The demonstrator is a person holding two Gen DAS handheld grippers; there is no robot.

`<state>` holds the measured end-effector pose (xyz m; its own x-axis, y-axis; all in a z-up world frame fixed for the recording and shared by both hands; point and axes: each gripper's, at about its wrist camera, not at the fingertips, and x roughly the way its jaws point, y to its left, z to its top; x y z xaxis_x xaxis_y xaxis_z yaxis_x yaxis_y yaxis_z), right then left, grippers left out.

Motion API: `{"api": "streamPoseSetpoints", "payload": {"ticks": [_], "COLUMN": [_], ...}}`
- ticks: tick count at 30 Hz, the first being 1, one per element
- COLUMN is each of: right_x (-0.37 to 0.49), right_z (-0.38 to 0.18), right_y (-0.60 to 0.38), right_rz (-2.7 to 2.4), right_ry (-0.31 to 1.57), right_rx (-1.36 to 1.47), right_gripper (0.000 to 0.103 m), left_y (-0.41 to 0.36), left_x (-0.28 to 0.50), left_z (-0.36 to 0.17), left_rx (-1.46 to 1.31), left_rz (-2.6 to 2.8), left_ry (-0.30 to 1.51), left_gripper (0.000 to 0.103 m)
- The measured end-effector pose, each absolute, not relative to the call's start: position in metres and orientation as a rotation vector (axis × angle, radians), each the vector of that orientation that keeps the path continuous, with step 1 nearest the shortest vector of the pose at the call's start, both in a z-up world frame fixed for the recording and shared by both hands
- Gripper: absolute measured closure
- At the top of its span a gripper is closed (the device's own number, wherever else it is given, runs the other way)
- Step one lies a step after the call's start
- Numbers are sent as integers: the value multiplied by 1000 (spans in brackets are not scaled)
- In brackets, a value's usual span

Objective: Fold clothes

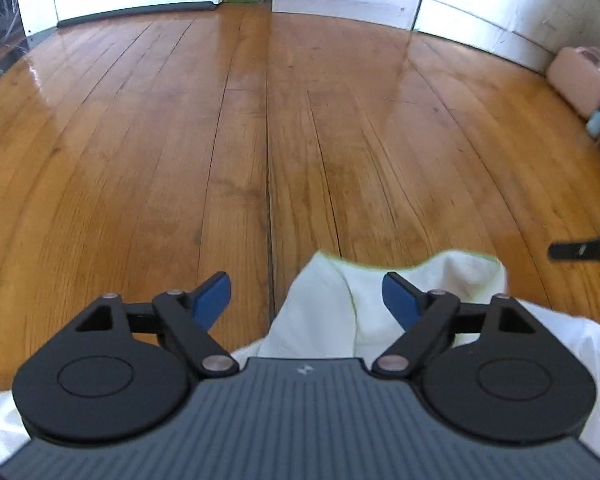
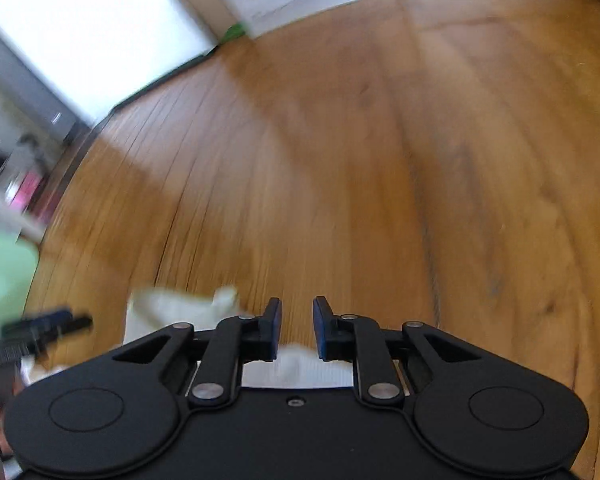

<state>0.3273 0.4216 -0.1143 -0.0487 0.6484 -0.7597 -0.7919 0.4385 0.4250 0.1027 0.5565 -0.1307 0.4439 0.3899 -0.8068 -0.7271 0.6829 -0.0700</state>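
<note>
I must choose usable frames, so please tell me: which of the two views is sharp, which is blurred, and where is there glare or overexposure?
Left wrist view: sharp, with the white garment and floor planks crisp; glare on the floor at upper left; the bright panels at the top are blown out. Right wrist view: heavy motion blur on the floor and garment; only the right gripper is sharp; the upper left is overexposed.

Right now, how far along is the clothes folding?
Early stage. Nothing looks folded: the white garment lies rumpled on the wooden floor. The left gripper is wide open over it; the right gripper is open, gripping nothing. Grasping and every fold remain.
</note>
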Motion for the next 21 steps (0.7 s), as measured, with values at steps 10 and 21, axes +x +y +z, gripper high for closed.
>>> {"api": "streamPoseSetpoints", "payload": {"ticks": [10,21], "right_x": [246,249], "right_z": [-120,-129], "right_y": [460,510], "right_rz": [1390,1182], "right_ry": [840,813], "right_rx": [-594,-714], "right_gripper": [22,94], "left_y": [587,561], "left_x": [21,-26], "left_z": [-157,-162], "left_rx": [-502,-296], "left_rz": [790,553], "left_ry": [889,949], "left_gripper": [29,12]}}
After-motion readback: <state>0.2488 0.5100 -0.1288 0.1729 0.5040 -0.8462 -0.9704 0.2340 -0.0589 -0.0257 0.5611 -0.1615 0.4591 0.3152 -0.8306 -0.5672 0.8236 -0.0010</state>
